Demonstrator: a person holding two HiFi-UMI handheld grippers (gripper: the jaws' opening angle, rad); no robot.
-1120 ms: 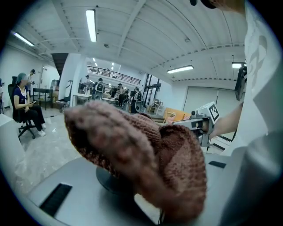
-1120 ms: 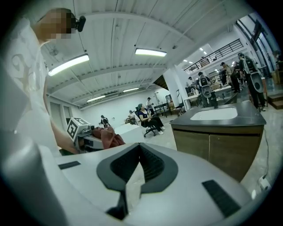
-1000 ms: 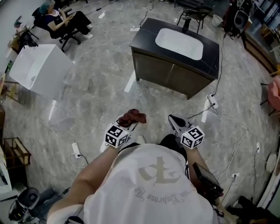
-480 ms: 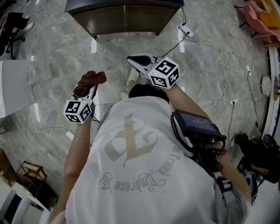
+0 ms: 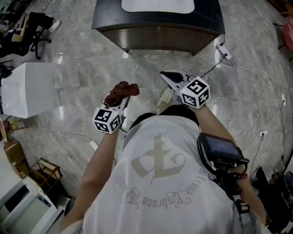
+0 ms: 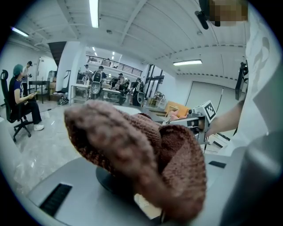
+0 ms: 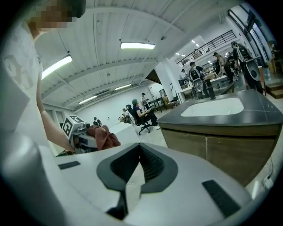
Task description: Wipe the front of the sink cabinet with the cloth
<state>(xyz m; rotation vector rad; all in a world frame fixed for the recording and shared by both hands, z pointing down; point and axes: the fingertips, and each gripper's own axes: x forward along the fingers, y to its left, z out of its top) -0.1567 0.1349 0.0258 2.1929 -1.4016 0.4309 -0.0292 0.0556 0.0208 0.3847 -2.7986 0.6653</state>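
The left gripper (image 5: 122, 101) has its jaws clenched on the brown cloth (image 6: 141, 154). The cloth sits between the jaws and bunches up over their tips. The right gripper (image 5: 171, 77) has its jaws pressed together, and nothing is between them. The sink cabinet (image 5: 160, 39) stands on the floor ahead of both pairs of jaws, well apart from them. In the right gripper view its wooden front (image 7: 216, 148) is ahead and to the right of the jaws.

The cloth (image 5: 121, 90) is rust-brown knit, the sink cabinet (image 5: 158, 40) brown-fronted with black top (image 5: 208, 17) and white basin (image 5: 157, 4), the floor (image 5: 82, 68) grey-marbled.
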